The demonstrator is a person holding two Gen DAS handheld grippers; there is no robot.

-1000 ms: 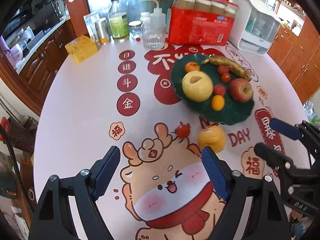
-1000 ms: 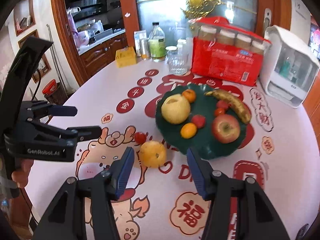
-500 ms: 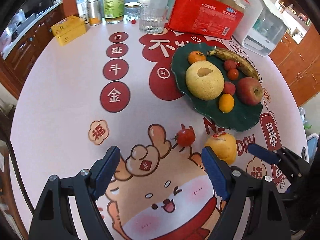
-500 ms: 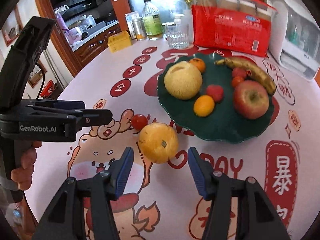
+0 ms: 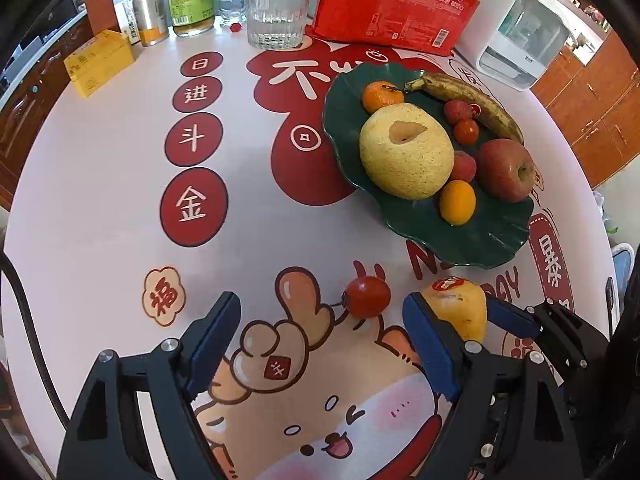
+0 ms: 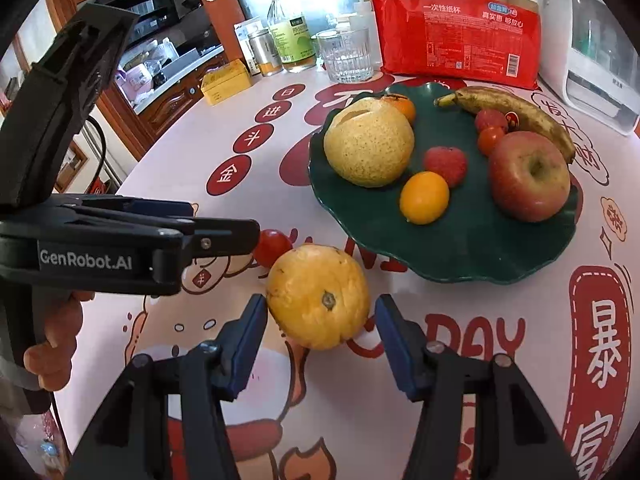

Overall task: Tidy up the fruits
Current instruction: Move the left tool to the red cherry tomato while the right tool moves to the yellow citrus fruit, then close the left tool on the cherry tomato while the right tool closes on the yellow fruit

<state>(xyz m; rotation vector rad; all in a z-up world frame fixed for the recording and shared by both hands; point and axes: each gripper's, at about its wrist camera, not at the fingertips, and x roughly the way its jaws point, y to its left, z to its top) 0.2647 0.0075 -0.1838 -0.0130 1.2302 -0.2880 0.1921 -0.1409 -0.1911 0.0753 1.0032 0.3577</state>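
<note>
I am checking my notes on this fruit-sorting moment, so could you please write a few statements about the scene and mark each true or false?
1. The round yellow-orange fruit lies on the tablecloth, outside the dark green leaf-shaped plate. True.
2. The right gripper is shut on that fruit. False: its jaws stand open on either side of it.
3. The small red cherry tomato lies just beside the yellow-orange fruit. True.
4. The spotted brown banana lies on the tablecloth. False: it rests on the green plate.
5. The left gripper holds the tomato. False: it is open, the tomato just ahead.
</note>
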